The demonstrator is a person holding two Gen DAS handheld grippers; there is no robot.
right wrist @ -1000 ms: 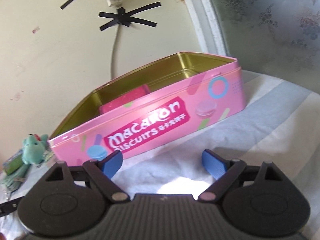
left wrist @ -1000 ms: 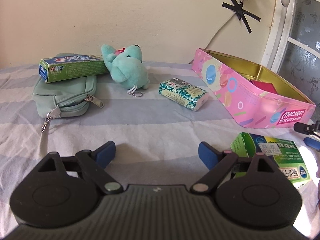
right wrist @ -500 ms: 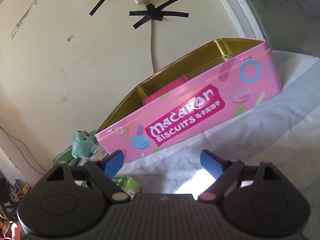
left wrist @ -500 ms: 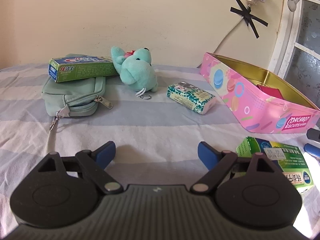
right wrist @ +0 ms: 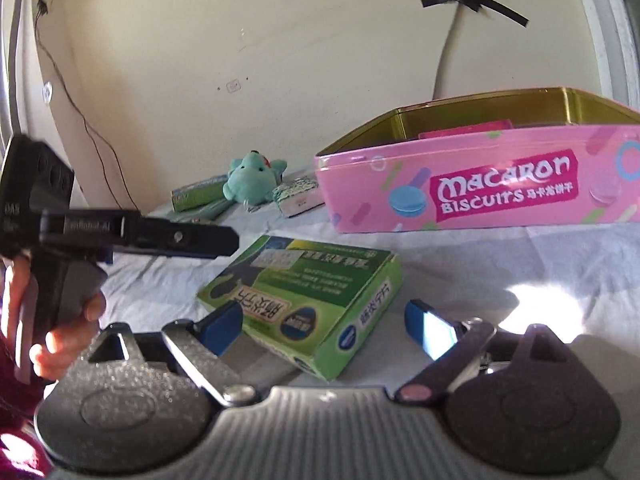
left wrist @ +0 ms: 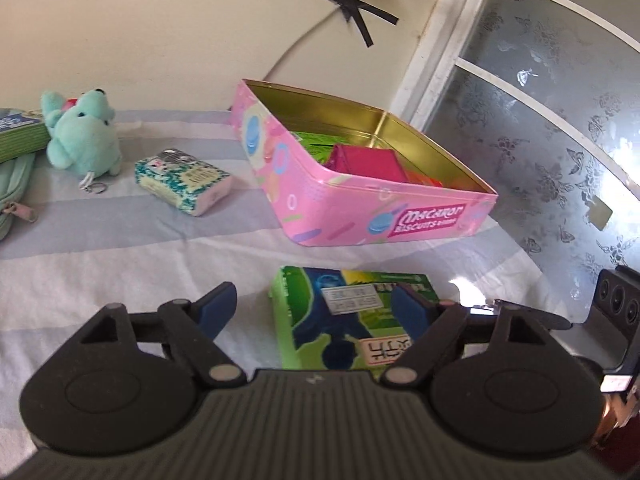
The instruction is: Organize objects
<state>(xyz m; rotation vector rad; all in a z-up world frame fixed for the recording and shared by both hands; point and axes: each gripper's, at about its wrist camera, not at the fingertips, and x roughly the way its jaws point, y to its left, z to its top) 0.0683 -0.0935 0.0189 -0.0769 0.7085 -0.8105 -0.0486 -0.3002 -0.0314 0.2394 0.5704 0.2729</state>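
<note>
A green box (left wrist: 352,316) lies flat on the striped cloth in front of the pink Macaron tin (left wrist: 384,216). It also shows in the right wrist view (right wrist: 304,292), with the tin (right wrist: 500,188) behind it. The tin is open and holds a red packet (left wrist: 368,160) and green items. My left gripper (left wrist: 316,312) is open above the green box. My right gripper (right wrist: 328,320) is open, its fingers on either side of the box's near corner. The left gripper (right wrist: 160,236) shows from the side in the right wrist view.
A teal plush toy (left wrist: 84,136), a patterned tissue pack (left wrist: 184,180), a green toothpaste box (left wrist: 20,136) and a mint pouch (left wrist: 12,188) lie at the left. A wall and a frosted window (left wrist: 540,120) bound the bed at the back and right.
Both grippers have swung toward the green box. The left one moved right and now hovers over it; the right one turned left from the tin and now straddles the box's corner.
</note>
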